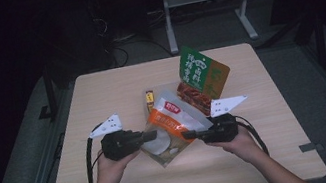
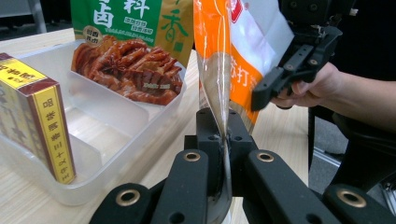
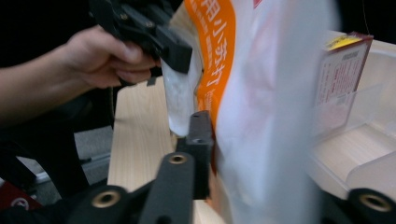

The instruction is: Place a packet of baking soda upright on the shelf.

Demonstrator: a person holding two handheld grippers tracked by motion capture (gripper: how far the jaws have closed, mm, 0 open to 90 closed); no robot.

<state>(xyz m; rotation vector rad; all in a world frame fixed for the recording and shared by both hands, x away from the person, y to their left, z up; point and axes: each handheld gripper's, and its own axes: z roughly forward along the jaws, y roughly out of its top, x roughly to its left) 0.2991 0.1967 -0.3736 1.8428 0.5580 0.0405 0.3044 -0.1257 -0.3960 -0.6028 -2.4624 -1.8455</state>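
Black jaws of the left gripper (image 2: 223, 140) stood pressed together on the clear lower edge of an orange and white pouch (image 2: 233, 51), seen close in the left gripper view. Across from it, the right gripper (image 1: 190, 135) pinched the pouch's opposite edge, so the pouch (image 1: 171, 126) hung between the two hands just above the wooden table (image 1: 101, 97), near the person's side. Behind it sat a clear plastic tray (image 2: 121, 116) holding a green packet of braised meat (image 2: 135, 56) and a small yellow and maroon box (image 2: 37, 116). This looked like the carrying step, with the pouch lifted but not yet placed. The next move would likely call for both hands travelling together toward the tray, keeping the pouch taut, then lowering it into a free compartment before either grip let go.
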